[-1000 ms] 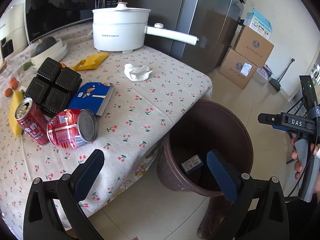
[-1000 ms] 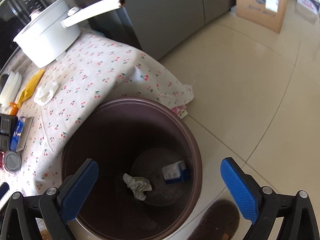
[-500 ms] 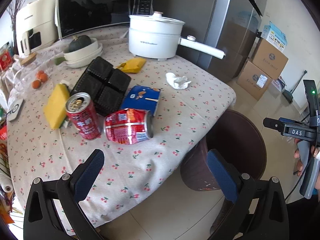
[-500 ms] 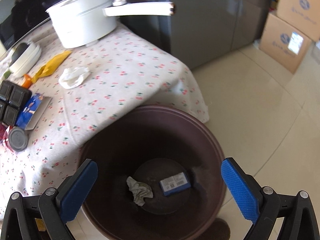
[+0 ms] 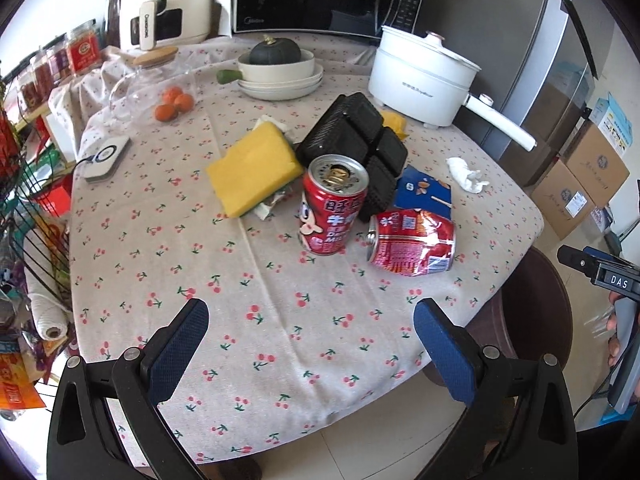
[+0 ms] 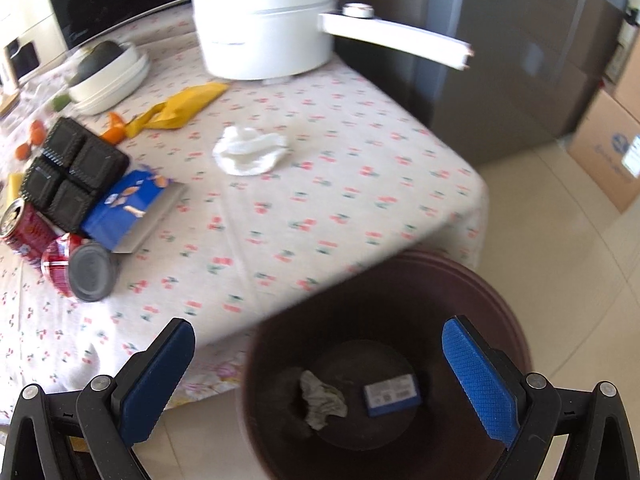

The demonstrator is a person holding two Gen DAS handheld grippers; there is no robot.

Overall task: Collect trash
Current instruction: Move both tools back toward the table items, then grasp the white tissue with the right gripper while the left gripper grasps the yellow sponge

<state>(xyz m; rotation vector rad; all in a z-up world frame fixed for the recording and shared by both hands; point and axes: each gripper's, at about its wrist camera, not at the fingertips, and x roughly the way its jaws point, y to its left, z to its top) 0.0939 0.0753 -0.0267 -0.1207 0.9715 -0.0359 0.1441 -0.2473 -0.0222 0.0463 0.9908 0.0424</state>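
— Both sets of fingers are spread apart and empty: the left gripper (image 5: pixel 308 336) now faces the tabletop instead of the bin, and the right gripper (image 6: pixel 318 364) has lifted back from the bin (image 6: pixel 496 300) toward the table.

— So a drop is finished?

— Likely. A crumpled tissue (image 6: pixel 322 400) and a small blue box (image 6: pixel 392 394) lie in the bin. Next candidates: the upright can (image 5: pixel 332 204), crushed can (image 5: pixel 412 242), white tissue (image 6: pixel 250 154).

Upright can (image 5: pixel 334 205) left of crushed can (image 5: pixel 412 242) on table (image 5: pixel 280 320); bin (image 6: pixel 384 364) beside table edge
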